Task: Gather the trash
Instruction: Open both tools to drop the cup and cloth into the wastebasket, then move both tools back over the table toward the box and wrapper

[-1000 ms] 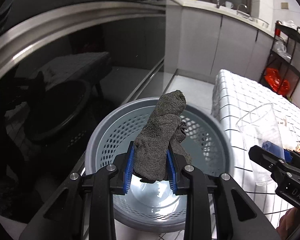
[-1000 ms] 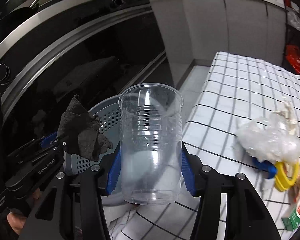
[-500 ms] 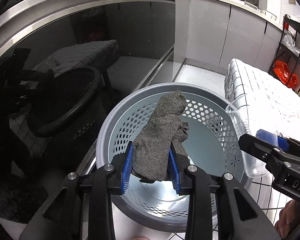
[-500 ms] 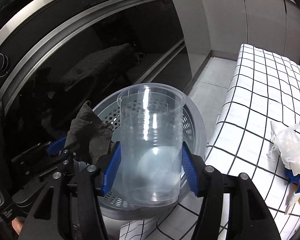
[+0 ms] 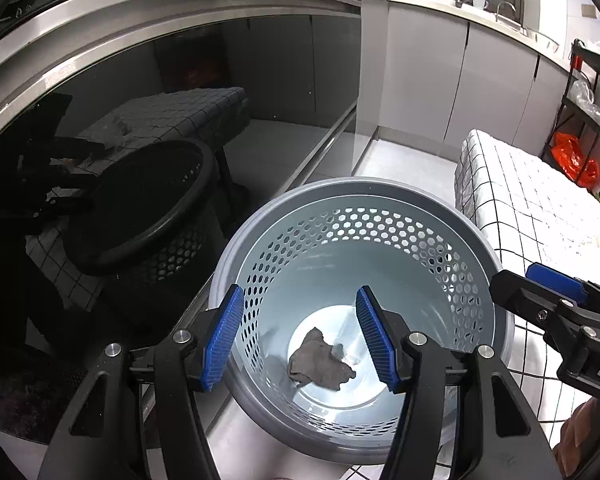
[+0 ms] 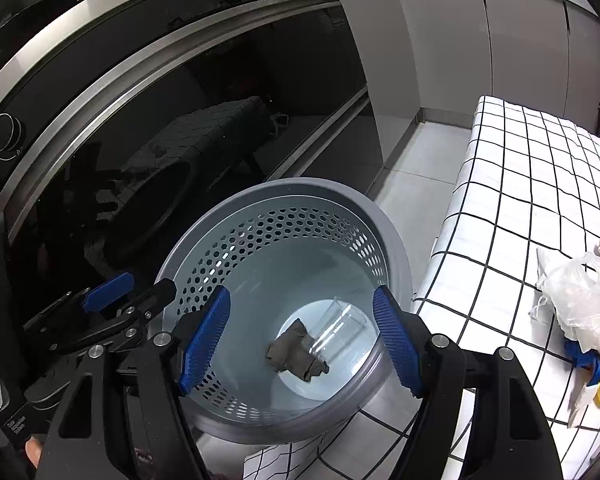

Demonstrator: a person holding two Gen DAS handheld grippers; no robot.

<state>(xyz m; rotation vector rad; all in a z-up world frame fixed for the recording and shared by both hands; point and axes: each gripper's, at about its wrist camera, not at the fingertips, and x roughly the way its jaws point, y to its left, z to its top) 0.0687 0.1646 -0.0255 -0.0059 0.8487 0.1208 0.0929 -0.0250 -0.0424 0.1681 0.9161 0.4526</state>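
A grey perforated basket (image 5: pixel 340 186) stands on the floor under both grippers. A crumpled grey cloth (image 5: pixel 320 366) lies on its bottom. In the right wrist view the cloth (image 6: pixel 296 354) rests beside a clear plastic cup (image 6: pixel 340 328) lying on its side in the basket (image 6: pixel 300 184). My left gripper (image 5: pixel 299 296) hangs over the basket, its jaws opening with nothing between them. My right gripper (image 6: pixel 302 296) is also above the basket, jaws opening and empty. Each gripper shows in the other's view: the right gripper (image 5: pixel 524 284) at right, the left gripper (image 6: pixel 136 292) at left.
A black glass oven door (image 6: pixel 180 120) rises just behind the basket. A table with a black-and-white checked cloth (image 6: pixel 540 200) stands to the right, bearing a crumpled plastic bag (image 6: pixel 580 300) and a blue and yellow item (image 6: pixel 596 368). A rack with a red bag (image 5: pixel 572 160) stands far right.
The left gripper let go of the grey cloth and the right let go of the clear cup; both now lie in the basket. Both pairs of jaws widened.
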